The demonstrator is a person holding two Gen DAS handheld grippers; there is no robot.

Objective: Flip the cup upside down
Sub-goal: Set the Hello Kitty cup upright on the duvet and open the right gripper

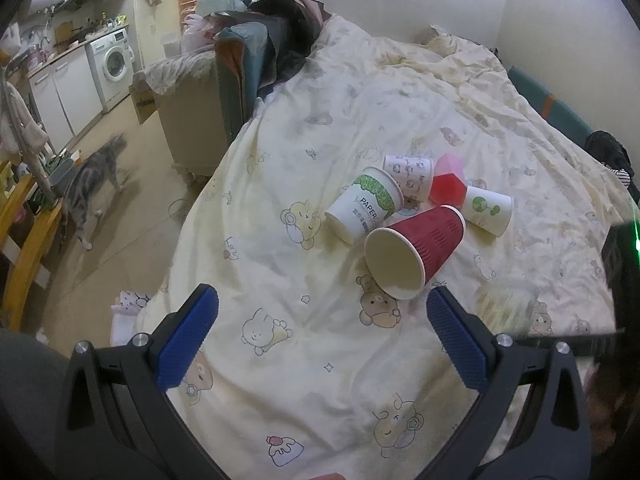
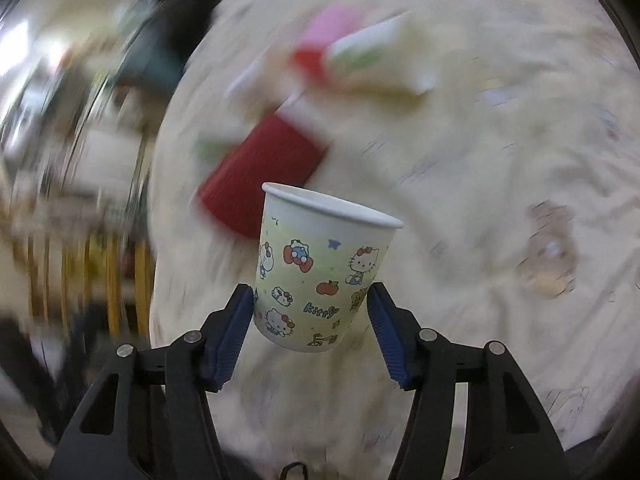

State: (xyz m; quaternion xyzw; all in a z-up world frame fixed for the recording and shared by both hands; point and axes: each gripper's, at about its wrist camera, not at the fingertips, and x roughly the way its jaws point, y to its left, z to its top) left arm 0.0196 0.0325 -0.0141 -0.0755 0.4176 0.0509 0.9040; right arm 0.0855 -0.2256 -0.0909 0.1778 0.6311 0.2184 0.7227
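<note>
My right gripper (image 2: 311, 300) is shut on a Hello Kitty paper cup (image 2: 320, 268), held above the bed with its mouth up and tilted; the background is blurred by motion. My left gripper (image 1: 322, 308) is open and empty, low over the bed. Just ahead of it a red ribbed cup (image 1: 416, 254) lies on its side, mouth toward me. Behind it lie a white and green "PAPER" cup (image 1: 366, 204), a white patterned cup (image 1: 410, 176), another white cup with a green logo (image 1: 488, 208) and a red and pink plastic cup (image 1: 448, 182).
The bed has a cream cartoon-print sheet (image 1: 320, 340). A sofa with piled clothes (image 1: 240, 60) stands at its left. A grey cat (image 1: 94, 184) walks on the floor on the left, near a yellow chair (image 1: 28, 248). A small patterned cup (image 1: 130, 304) lies on the floor by the bed's edge.
</note>
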